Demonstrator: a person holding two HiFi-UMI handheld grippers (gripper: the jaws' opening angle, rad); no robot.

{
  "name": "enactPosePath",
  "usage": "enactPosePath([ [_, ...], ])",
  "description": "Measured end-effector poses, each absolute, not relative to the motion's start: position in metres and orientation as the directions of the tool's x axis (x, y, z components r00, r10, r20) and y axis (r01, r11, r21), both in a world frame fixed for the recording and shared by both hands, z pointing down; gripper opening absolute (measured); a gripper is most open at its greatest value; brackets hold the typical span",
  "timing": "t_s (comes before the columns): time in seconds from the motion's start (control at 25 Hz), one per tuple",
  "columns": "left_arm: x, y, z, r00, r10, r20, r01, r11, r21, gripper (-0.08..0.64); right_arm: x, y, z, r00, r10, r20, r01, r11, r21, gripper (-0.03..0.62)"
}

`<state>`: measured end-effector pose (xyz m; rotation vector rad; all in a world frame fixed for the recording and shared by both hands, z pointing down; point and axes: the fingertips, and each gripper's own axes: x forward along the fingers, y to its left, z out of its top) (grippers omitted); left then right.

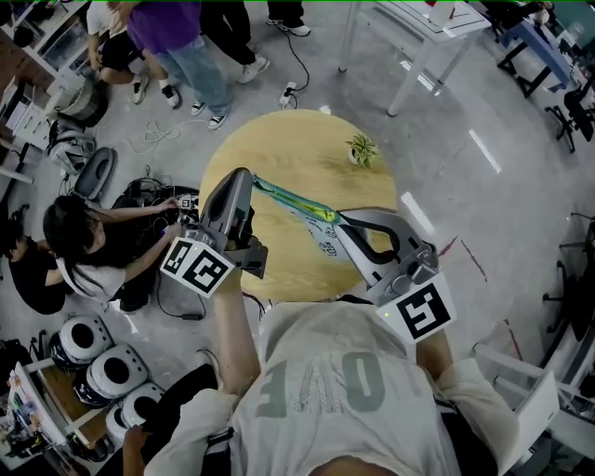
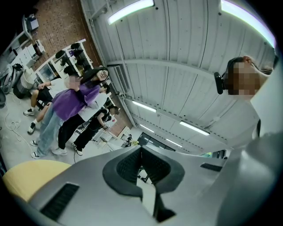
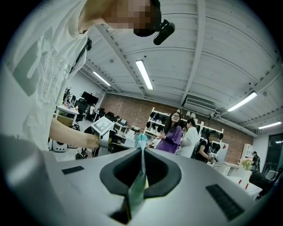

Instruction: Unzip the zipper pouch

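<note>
Teal-edged white zipper pouch point(image 1: 316, 221), taut

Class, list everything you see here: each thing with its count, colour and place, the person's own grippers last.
round table: one, light wood, centre
potted plant: one, green, on the table's far right side
zipper pouch: one, white, teal-edged, stretched between the grippers
onlookers: several, one in purple, left of and beyond the table
white desk: one, white, upper right
round pods: three, white and black, floor at lower left
left gripper: one, grey, shut on the pouch's left end
right gripper: one, grey, shut on its right end
</note>
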<state>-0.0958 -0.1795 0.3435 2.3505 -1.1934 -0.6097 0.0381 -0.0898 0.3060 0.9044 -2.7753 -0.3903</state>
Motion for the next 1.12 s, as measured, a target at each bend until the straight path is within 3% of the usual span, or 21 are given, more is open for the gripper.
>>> enactPosePath([
  [0.64,-0.095,-0.179,0.343,0.531,-0.826,-0.19,-0.637,-0.537,0.553,0.026,0.036,-0.088,0.303,-0.793,-0.599,0.107,-0.548,0.779,0.304,0.032],
  [0.84,-0.111,-0.182,0.341,0.458,-0.874,-0.159,-0.725,-0.471,0.502,0.028,0.042,-0.095,0.293,-0.783,-0.619,0.061,-0.58,0.761,0.291,0.032],
  [1.12,-0.129,-0.17,0.318,0.364,-0.916,-0.17,-0.847,-0.402,0.349,0.026,0.043,-0.124,0.335,-0.729,-0.644,0.231,-0.534,0.747,0.396,0.032],
])
